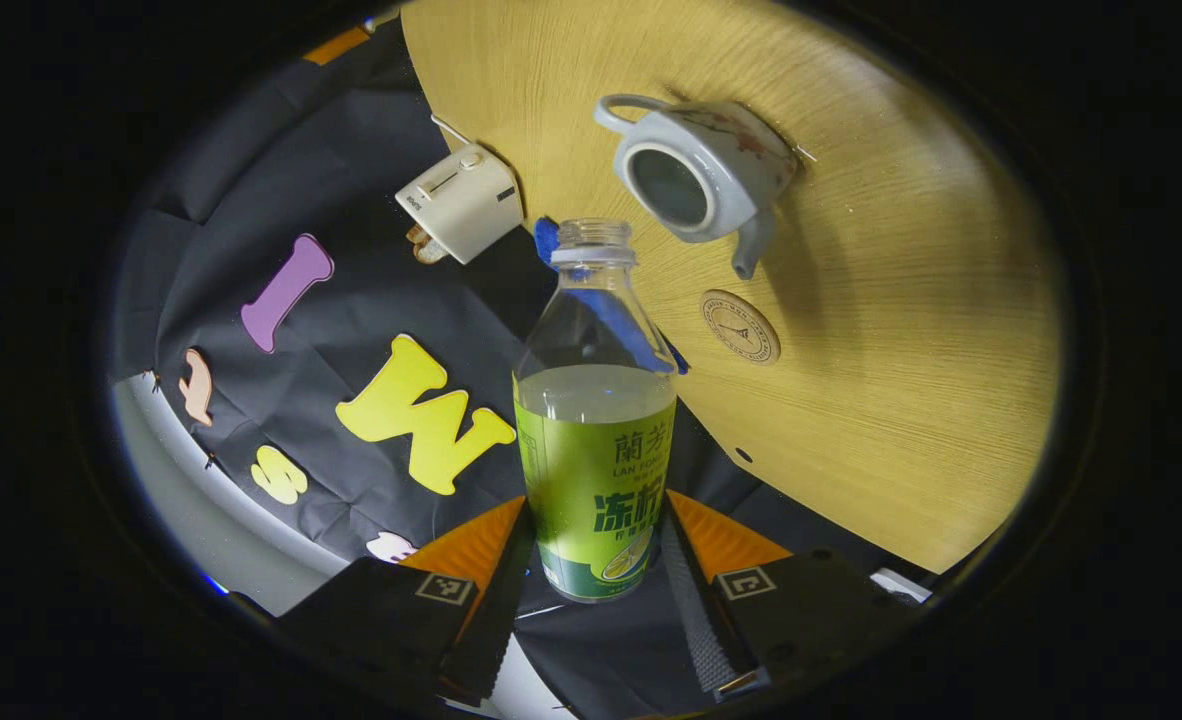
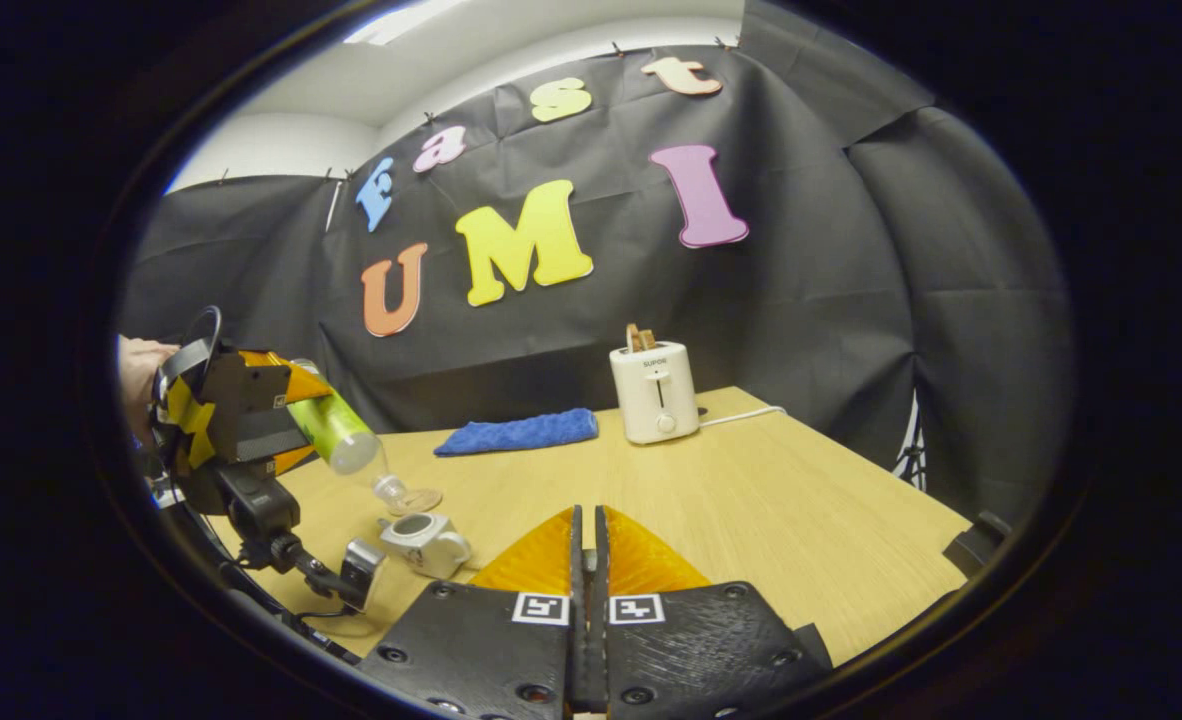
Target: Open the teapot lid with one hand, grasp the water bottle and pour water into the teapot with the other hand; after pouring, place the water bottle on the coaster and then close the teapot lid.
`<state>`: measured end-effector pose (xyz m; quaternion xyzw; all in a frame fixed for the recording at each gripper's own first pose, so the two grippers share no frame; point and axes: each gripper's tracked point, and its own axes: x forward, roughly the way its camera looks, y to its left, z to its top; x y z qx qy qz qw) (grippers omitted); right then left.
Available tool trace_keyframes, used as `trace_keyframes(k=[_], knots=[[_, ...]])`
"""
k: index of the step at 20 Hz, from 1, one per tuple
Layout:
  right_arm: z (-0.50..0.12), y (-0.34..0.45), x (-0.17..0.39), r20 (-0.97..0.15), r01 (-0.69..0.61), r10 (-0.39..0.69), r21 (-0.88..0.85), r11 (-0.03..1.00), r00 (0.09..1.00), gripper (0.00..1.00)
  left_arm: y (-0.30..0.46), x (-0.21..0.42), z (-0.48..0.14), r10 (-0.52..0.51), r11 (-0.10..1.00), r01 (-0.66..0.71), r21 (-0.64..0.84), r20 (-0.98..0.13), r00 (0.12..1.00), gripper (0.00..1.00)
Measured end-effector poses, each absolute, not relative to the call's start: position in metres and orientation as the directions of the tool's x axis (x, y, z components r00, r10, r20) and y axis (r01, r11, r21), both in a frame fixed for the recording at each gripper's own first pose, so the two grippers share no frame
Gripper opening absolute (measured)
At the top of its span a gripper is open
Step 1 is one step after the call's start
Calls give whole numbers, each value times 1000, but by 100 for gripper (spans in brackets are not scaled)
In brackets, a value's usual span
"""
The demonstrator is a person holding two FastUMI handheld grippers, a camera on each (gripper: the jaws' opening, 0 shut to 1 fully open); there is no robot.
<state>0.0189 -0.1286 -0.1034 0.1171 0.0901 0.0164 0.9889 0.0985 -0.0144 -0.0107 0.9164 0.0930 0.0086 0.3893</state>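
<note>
Two ribbed fingers of the left gripper (image 1: pixel 591 560) are clamped on the lower part of the water bottle (image 1: pixel 596 420), one against each side of its glossy green label. The bottle is clear, smooth plastic, round in section, narrowing to a threaded neck with no cap on it, and roughly half full of pale liquid. In the right gripper view the bottle (image 2: pixel 343 437) is tipped mouth-down above the table, and a hand (image 2: pixel 139 372) grips the handle behind it.

The teapot (image 1: pixel 703 170) is a squat, glazed white ceramic piece with a looped handle, a short spout and a reddish painted sprig on its flank. Its round mouth stands open, dark inside. Just beside its spout lies the coaster (image 1: pixel 740 326), a flat wooden disc with a fine line drawing on top.

The table (image 2: pixel 751 500) has a pale, straight-grained wood surface. Farther back on it a boxy cream toaster (image 2: pixel 654 392) stands upright with something brown in its slot, and a soft blue cloth (image 2: pixel 519 432) lies folded flat near it.

The right gripper (image 2: pixel 588 545) has its fingers pressed together with only a thin seam between them; I cannot make out anything pinched there.
</note>
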Motion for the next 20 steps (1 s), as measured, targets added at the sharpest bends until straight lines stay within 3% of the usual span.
trace_keyframes(k=[4, 10, 15, 20], knots=[[-97, -131, 17, -168, 3, 37, 229, 973, 985, 0, -4, 99, -19, 163, -596, 154, 788, -69, 984, 73], [-84, -131, 12, -164, 20, 13, 200, 979, 986, 0, 17, 96, -51, 135, -347, 164, 923, -124, 983, 73], [-74, -124, 8, -159, 15, 20, 218, 976, 987, 0, 37, 87, -88, 128, 124, 232, 965, -247, 960, 73], [-54, -113, 6, -137, -1, 26, 178, 984, 990, 0, 38, 70, -84, 70, 520, 159, 839, -227, 971, 73]])
